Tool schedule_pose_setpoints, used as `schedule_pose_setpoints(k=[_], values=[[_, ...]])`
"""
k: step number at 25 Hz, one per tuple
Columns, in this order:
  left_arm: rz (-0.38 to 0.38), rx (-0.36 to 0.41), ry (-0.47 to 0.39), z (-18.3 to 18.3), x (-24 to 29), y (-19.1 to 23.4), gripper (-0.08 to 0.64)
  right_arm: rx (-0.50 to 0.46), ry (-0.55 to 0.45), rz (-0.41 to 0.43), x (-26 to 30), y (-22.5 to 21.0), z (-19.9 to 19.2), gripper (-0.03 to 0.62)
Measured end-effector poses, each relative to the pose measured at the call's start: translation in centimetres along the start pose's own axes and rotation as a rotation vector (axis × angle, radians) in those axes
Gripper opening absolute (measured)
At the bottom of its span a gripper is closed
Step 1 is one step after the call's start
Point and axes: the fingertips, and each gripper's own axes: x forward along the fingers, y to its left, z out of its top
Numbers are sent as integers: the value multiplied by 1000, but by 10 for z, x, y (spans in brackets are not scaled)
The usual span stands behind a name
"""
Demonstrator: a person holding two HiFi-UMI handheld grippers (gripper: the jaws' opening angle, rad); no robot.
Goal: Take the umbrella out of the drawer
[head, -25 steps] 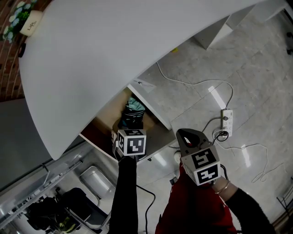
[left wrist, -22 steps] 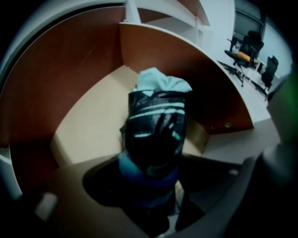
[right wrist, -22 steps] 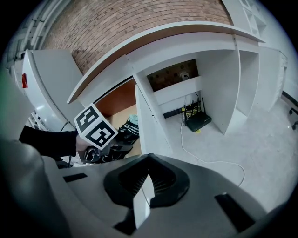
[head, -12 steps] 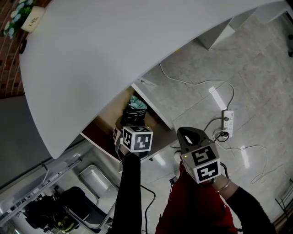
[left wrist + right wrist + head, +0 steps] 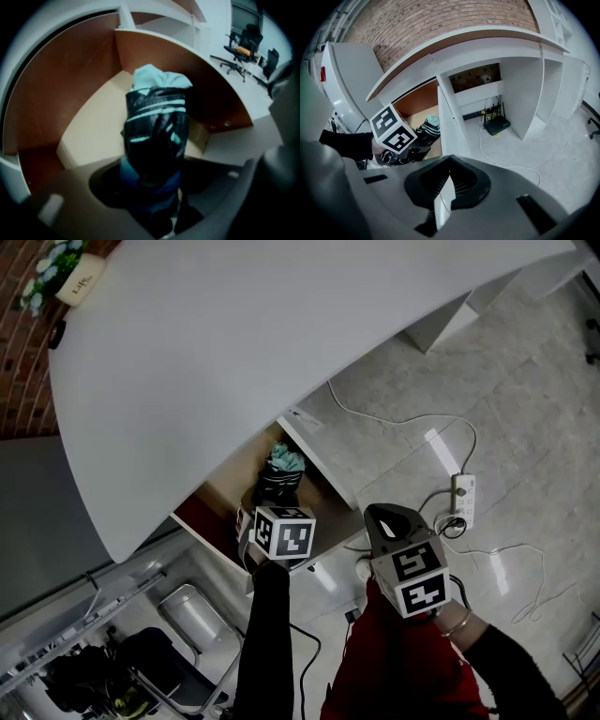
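The left gripper (image 5: pixel 272 519) is reaching down into the open drawer (image 5: pixel 61 103) at the centre of the head view, its jaws standing wide around the near end of the dark, striped folded umbrella (image 5: pixel 157 140) and having just been closing toward it. The umbrella is lying on the drawer's pale bottom. At lower right, the right gripper (image 5: pixel 388 519) is hovering empty over the floor (image 5: pixel 487 409), jaws together.
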Motion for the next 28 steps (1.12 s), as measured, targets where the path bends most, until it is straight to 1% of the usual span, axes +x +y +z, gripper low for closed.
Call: schedule_pose_setpoints(k=[5, 9, 17, 28], values=[[15, 14, -33, 7, -17, 2, 276, -10, -8, -9, -8, 3, 5, 6], [27, 8, -53, 7, -29, 4, 276, -20, -15, -12, -15, 6, 9, 6], [47, 14, -96, 7, -70, 7, 276, -42, -38, -7, -36, 19, 22, 6], [62, -17, -172, 22, -125, 11, 276, -69, -77, -6, -66, 33, 45, 6]])
